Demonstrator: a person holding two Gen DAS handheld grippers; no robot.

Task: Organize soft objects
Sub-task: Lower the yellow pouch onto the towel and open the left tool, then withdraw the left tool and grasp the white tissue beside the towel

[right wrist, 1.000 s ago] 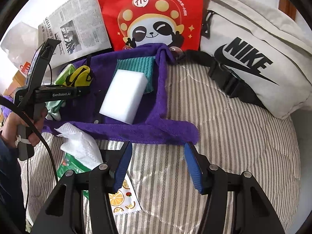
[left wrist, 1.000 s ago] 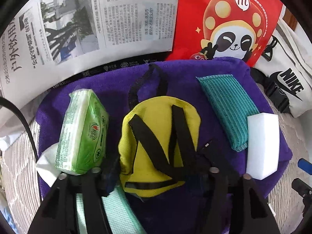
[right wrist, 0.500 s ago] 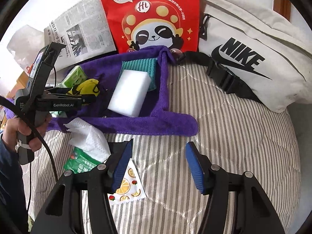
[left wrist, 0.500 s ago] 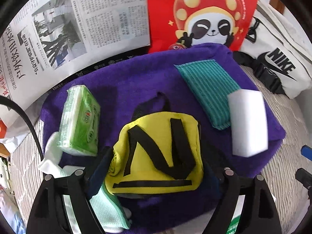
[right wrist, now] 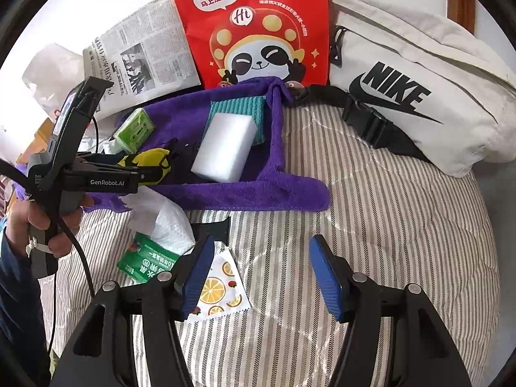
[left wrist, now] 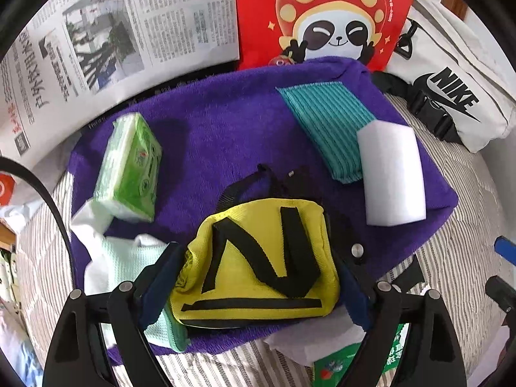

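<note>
Our left gripper's fingers (left wrist: pixel 161 277) are opening around the yellow pouch (left wrist: pixel 258 264) lying on the purple towel (left wrist: pixel 225 135); our right gripper (right wrist: pixel 261 277) hovers apart, empty, over the bed. We should lift clear without snagging its black straps.

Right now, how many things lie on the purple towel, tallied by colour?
Yellow: 1, the pouch, between the left claw's opening fingers.
White: 1, the sponge block.
Teal: 1, the ribbed cloth.
Green: 1, the tissue pack.
Mint: 1, the cloth.
Total: 5 on the towel.
</note>
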